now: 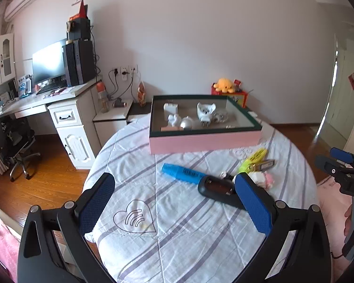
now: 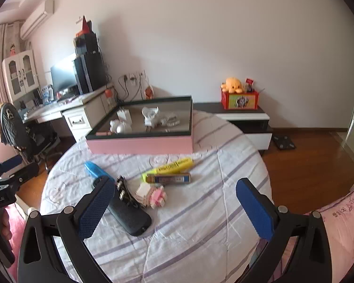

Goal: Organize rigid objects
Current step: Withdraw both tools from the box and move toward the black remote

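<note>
Clutter sits mid-frame on the striped white quilt (image 2: 200, 212): a blue marker (image 1: 181, 171), black oblong device (image 2: 129, 212), yellow highlighter (image 2: 171, 166) and pink-and-white block toy (image 2: 153, 195), below the pink-sided tray (image 2: 139, 145). The left gripper (image 1: 174, 202) and right gripper (image 2: 174, 207) hover spread wide, empty. Soft bedding could let a pinched marker roll away; a desk with a monitor (image 1: 48, 64) fills the upper left.

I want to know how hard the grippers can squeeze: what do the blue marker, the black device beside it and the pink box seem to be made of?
Blue marker: looks like smooth hard plastic, with a slight sheen and a printed barcode.
Black device: likely matte moulded plastic, with rounded edges and little glare; a dark window shows in the left wrist view.
Pink box: probably rigid cardboard with flat matte walls and a dark rim, though I cannot be sure.
</note>
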The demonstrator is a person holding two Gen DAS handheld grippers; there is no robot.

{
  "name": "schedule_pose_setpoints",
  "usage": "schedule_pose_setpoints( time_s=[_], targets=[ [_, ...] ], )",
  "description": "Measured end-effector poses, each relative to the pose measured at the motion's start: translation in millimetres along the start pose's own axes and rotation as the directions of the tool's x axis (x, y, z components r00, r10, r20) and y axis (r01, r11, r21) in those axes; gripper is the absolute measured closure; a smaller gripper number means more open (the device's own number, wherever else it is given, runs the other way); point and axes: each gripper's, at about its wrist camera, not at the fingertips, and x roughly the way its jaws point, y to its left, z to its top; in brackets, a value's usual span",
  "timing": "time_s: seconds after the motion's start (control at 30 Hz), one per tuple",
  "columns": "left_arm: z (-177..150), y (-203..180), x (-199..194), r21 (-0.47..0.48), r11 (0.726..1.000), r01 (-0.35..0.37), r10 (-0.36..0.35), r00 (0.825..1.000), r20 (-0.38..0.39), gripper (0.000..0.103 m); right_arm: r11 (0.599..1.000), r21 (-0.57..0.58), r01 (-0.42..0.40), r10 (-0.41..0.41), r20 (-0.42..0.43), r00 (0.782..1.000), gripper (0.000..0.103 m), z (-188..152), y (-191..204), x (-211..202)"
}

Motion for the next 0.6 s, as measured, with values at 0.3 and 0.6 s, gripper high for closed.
schedule_pose_setpoints(
  time_s=[0.3, 0.6],
  targets=[
    [-13.9, 0.7, 34.4, 0.012, 1.000, -0.009, 0.010, 0.996, -0.090, 0.000, 0.998, -0.031, 0.056, -0.060, -0.113, 0.992, 0.000, -19.4, -4.3, 44.5],
    [-23.6, -6.8, 49.3, 0.024, 0.999, 0.033, -0.030, 0.990, -0.138, 0.000, 0.984, -0.131, 0.124, -0.150, -0.217, 0.965, 0.000, -39.2, -3.3, 92.9]
  ],
)
